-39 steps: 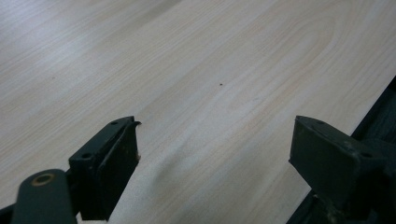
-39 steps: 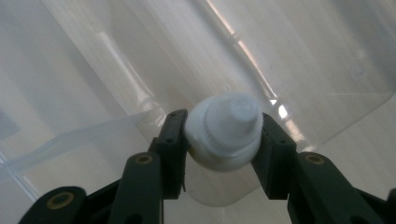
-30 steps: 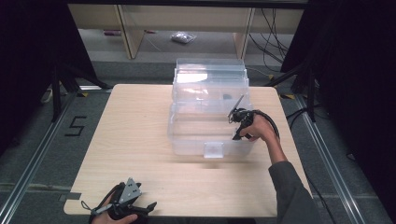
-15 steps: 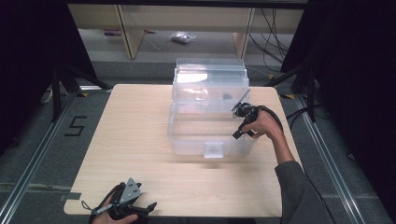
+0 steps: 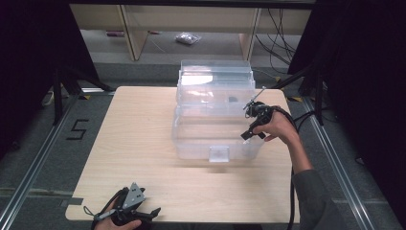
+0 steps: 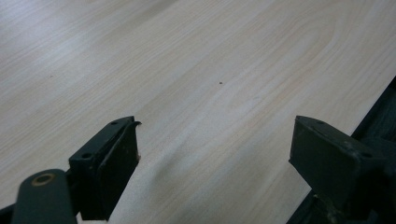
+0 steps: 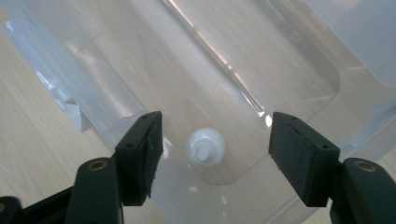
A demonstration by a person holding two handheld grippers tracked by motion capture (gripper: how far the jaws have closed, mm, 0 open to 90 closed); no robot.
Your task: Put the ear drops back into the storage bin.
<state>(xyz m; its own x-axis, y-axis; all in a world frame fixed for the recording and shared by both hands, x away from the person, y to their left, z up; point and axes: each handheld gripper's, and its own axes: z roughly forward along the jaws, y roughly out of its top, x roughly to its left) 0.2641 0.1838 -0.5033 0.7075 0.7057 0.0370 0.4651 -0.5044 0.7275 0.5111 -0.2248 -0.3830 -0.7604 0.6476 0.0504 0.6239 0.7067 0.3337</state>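
Right gripper (image 7: pixel 212 154) just opened, empty, over the small white bottle (image 7: pixel 206 147) standing upright in the clear bin (image 7: pixel 299 70); a careless jaw could topple it.

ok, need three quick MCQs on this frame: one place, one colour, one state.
1. Where does the small round bottle lie?
A. On the bare table
B. In the clear bin, by a corner
C. On the floor

2. What colour is the bottle?
A. White
B. Red
C. Black

3. How does the right claw stand?
A. Shut on the bottle
B. Open, above the bottle
C. Shut on the bin's rim

Key: 1 B, the right gripper view shows it on the bin's floor near a rounded corner. 2 A, it shows white against the clear plastic. 3 B, the jaws have just been opening and stand apart, with the bottle lying below, untouched.
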